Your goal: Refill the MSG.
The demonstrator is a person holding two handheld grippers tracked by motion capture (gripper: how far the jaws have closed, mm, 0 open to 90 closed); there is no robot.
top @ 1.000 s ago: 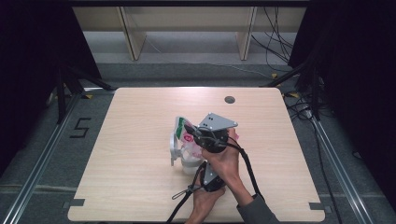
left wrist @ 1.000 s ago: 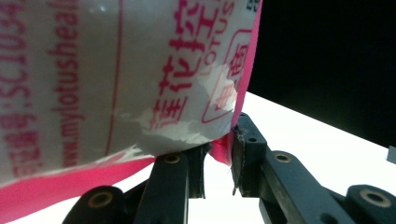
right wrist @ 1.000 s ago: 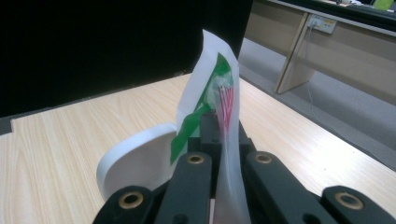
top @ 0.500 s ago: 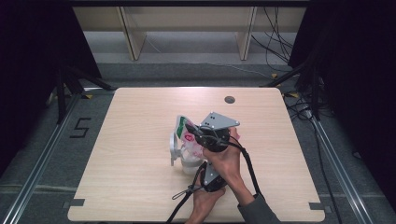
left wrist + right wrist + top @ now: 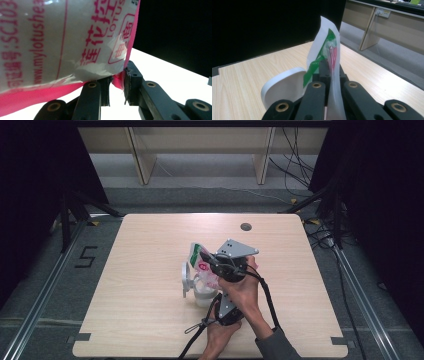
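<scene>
A thin plastic packet (image 5: 201, 263) stood upright near the middle of the worktop (image 5: 150, 250), white and partly clear, with a green band toward its top and pink-red printing and a pink edge lower down. Its top corner curled to a soft point (image 5: 325, 27). It was held off the surface, pinched at a lower pink corner (image 5: 117, 80) and along one flat side. Just beside it sat a white container (image 5: 197, 287) with its rounded lid (image 5: 283, 87) tipped open.
</scene>
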